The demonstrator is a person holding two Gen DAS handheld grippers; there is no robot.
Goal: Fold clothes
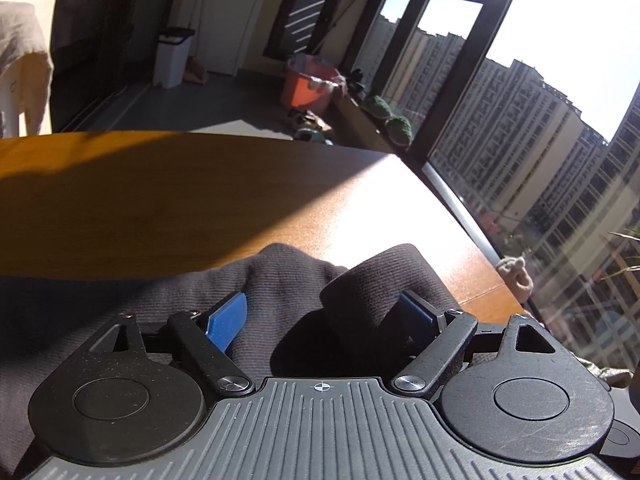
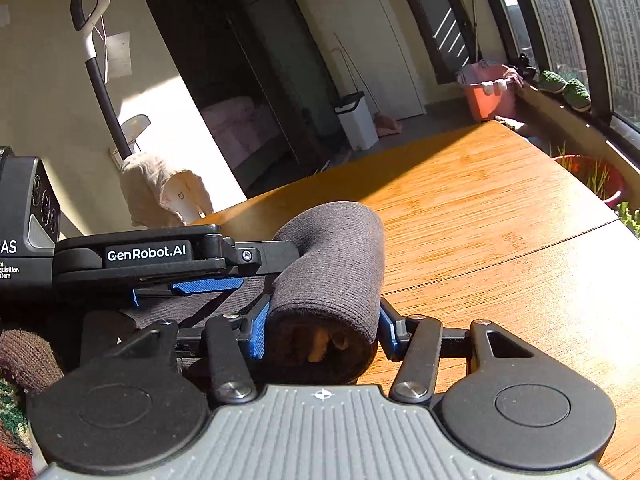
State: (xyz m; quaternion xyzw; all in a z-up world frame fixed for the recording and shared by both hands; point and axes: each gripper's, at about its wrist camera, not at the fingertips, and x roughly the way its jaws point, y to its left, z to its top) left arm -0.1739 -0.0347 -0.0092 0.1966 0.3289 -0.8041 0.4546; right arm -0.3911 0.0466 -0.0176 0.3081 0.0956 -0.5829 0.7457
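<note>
Garment: dark grey ribbed knit (image 2: 336, 264), part rolled into a tube, lying at the near edge of the wooden table (image 2: 480, 216).
Right gripper (image 2: 320, 328): low over the table, aimed along the tabletop; its blue pads (image 2: 258, 332) close on either side of the roll's near end, holding it.
Left gripper (image 1: 320, 316): level with the table, seen side-on in the right wrist view, coming in from the left across the garment.
Left jaws: held apart at a middling width; the right blue pad (image 1: 416, 316) touches a rolled fold (image 1: 368, 296), the left pad (image 1: 226, 320) lies against flatter cloth. Whether it grips, cannot tell.
Hidden: fingertips of both grippers are buried in cloth; the garment's near part is cut off by the gripper bodies, so its type and full outline cannot be made out.
Glare: sun washes out the table's right side in the left wrist view.
Long axis: the roll runs away from the right camera towards the table's far edge, open end facing the lens, inner layers visible.
Surroundings: orange bucket (image 2: 490, 92) on the floor by the window.
</note>
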